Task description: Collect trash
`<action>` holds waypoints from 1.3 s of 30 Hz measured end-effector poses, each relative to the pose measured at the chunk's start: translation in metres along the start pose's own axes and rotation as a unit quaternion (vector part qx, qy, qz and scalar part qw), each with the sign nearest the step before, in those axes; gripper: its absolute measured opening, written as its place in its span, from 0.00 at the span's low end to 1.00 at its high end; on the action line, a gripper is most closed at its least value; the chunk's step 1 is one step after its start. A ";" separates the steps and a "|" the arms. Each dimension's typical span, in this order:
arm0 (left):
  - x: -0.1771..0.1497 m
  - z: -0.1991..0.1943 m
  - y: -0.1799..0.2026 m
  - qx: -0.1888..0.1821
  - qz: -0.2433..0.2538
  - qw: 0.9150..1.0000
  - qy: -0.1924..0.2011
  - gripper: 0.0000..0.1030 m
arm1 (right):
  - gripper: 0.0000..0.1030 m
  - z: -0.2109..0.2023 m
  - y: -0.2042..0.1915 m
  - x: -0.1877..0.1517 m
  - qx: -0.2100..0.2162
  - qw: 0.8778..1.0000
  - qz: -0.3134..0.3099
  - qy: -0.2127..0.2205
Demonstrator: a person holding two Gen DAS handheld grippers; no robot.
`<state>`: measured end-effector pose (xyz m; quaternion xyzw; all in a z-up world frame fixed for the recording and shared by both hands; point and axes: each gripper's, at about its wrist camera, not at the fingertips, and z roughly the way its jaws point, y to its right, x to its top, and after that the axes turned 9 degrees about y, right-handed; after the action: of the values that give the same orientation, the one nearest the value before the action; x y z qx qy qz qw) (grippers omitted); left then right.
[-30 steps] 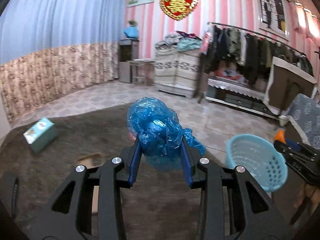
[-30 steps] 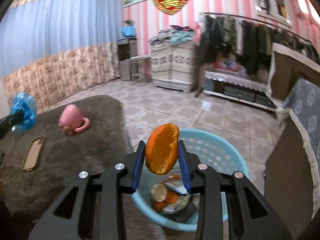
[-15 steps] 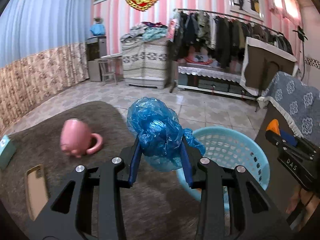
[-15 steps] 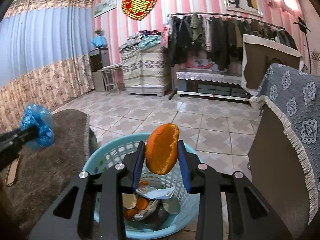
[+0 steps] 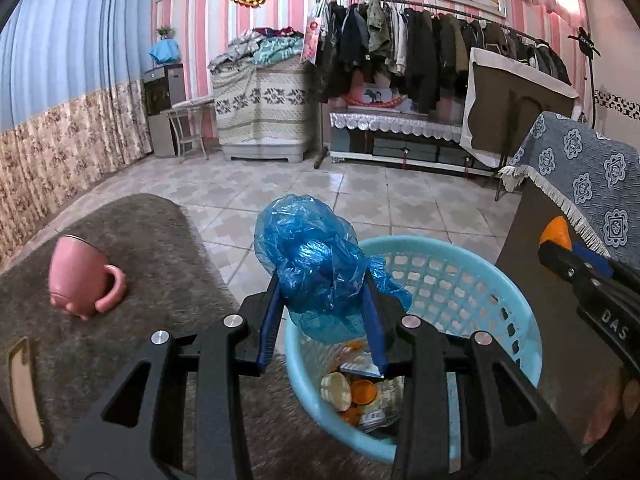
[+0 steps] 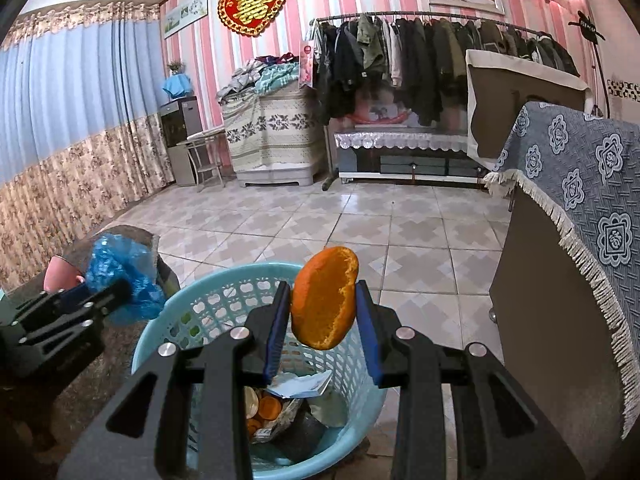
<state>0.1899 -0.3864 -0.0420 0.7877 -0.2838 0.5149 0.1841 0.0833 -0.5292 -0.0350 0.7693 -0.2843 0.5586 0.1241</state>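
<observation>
The left claw (image 5: pixel 322 312) is clamped partway closed on one crumpled blue plastic bag (image 5: pixel 310 258), its blue pads pressing the bag's lower half so the bulk balloons above them; it sits at the 9 o'clock rim of the pale blue basket (image 5: pixel 516 308), probably so that a release lets the bag fall inside rather than onto the rug. The right claw (image 6: pixel 323 322) grips one piece of orange peel (image 6: pixel 325 298) edge-on between its pads, likewise narrowed rather than fully shut, and hangs over the basket's mouth, most likely for the same drop. In the right wrist view the bag shows at 9 o'clock of the basket. There is one basket, already holding scraps: a few orange pieces, a pale round shell-like bit and some paper or wrappers, too jumbled to count exactly. On the brown rug (image 5: pixel 160 240), at 9 o'clock from the basket, lies one pink mug (image 5: pixel 78 276) tipped on its side, and one phone-shaped flat thing (image 5: pixel 24 392) at the far left edge. So two pieces of trash are in hand, neither yet dropped.
</observation>
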 end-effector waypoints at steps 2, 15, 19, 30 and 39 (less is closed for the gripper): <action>-0.001 0.007 0.004 -0.002 0.005 1.000 -0.004 0.36 | 0.32 0.002 0.000 0.001 -0.001 1.000 0.003 -0.003; 0.001 0.020 0.005 0.015 0.010 1.000 0.000 0.77 | 0.32 0.014 -0.006 -0.004 0.006 1.000 -0.004 -0.022; 0.005 0.002 -0.014 0.044 -0.005 0.999 0.018 0.90 | 0.32 0.021 -0.016 -0.008 0.015 0.999 -0.013 -0.032; 0.004 -0.066 -0.066 0.111 -0.045 0.991 0.052 0.95 | 0.68 0.036 -0.036 -0.021 0.018 0.999 -0.017 -0.045; -0.007 -0.130 -0.107 0.159 -0.073 0.983 0.060 0.95 | 0.91 0.020 -0.047 -0.018 0.031 0.999 -0.026 -0.033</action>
<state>0.1641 -0.2264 0.0039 0.7933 -0.1287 0.5848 0.1099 0.1226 -0.4955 -0.0529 0.7977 -0.2509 0.5381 0.1056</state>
